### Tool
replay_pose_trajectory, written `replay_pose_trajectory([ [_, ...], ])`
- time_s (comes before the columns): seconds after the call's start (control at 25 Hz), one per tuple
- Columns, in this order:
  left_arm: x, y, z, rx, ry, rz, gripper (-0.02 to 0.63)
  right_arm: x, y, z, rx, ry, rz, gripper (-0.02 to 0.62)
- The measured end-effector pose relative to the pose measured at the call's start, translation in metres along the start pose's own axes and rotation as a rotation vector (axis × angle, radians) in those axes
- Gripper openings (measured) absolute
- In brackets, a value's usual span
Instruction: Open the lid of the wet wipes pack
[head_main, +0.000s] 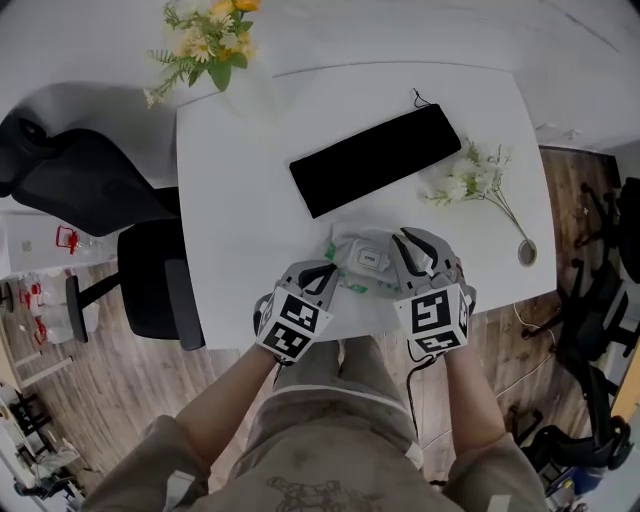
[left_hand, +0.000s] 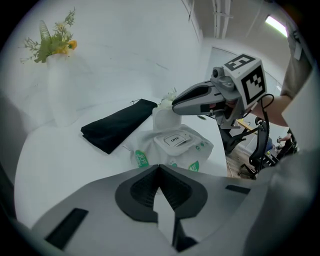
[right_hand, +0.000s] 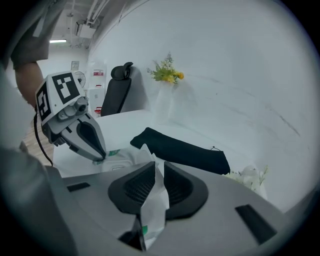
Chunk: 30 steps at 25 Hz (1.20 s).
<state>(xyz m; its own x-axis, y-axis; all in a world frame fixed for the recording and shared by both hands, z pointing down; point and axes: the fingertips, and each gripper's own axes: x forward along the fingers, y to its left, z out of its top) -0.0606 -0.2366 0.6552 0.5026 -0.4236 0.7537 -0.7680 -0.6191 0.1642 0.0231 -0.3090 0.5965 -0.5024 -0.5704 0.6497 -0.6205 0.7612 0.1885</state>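
Nearest me, the right gripper (right_hand: 153, 167) has its jaws narrowed onto a crinkled, green-printed end of the wet wipes pack (left_hand: 172, 150), with the pads pressing the film. The left gripper (left_hand: 159, 167) is closed tip to tip on the pack's opposite end. Only the left gripper view shows the lid (left_hand: 175, 140) plainly: white, marked OPEN, lying flat and closed. In the right gripper view the jaws cover most of it. The pack sits just in front of the black pouch (head_main: 375, 158), and white sprigs (head_main: 468, 180) lie by the pouch's right end.

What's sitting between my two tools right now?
The wet wipes pack, lid closed; the left tool and right tool each pinch an edge. The head view shows it.
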Motion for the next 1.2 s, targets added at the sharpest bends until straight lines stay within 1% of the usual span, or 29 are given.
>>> replay_pose_trajectory([
  [0.2, -0.001, 0.000, 0.001, 0.013, -0.032, 0.030, 0.017, 0.013, -0.012, -0.003, 0.022, 0.003, -0.005, 0.074],
  [0.32, -0.001, 0.000, 0.000, -0.004, -0.044, 0.039, 0.017, 0.024, -0.017, -0.011, 0.041, 0.023, 0.002, 0.083],
  [0.4, 0.000, 0.001, 0.000, -0.011, -0.035, 0.029, 0.017, 0.033, -0.020, -0.021, 0.085, 0.060, 0.017, 0.092],
  [0.52, 0.000, 0.000, 0.000, -0.007, -0.014, 0.023, 0.017, 0.046, -0.017, -0.036, 0.183, 0.132, 0.066, 0.095],
  [0.6, 0.000, 0.000, 0.000, -0.002, -0.003, 0.028, 0.017, 0.048, -0.016, -0.038, 0.232, 0.142, 0.079, 0.092],
  [0.68, 0.000, 0.001, 0.001, -0.008, 0.001, 0.035, 0.017, 0.045, -0.019, -0.034, 0.250, 0.135, 0.074, 0.094],
  [0.76, -0.003, 0.002, 0.003, -0.019, -0.002, 0.042, 0.017, 0.038, -0.021, -0.025, 0.263, 0.113, 0.068, 0.089],
  [0.88, -0.011, 0.001, 0.013, -0.021, -0.021, 0.048, 0.017, 0.018, -0.027, -0.005, 0.291, 0.049, 0.057, 0.066],
  [1.08, -0.042, 0.002, 0.042, 0.007, -0.076, 0.077, 0.017, -0.029, -0.035, 0.037, 0.304, -0.069, 0.044, 0.051],
  [1.2, -0.066, 0.003, 0.068, 0.043, -0.122, 0.095, 0.017, -0.061, -0.040, 0.067, 0.315, -0.148, 0.040, 0.048],
])
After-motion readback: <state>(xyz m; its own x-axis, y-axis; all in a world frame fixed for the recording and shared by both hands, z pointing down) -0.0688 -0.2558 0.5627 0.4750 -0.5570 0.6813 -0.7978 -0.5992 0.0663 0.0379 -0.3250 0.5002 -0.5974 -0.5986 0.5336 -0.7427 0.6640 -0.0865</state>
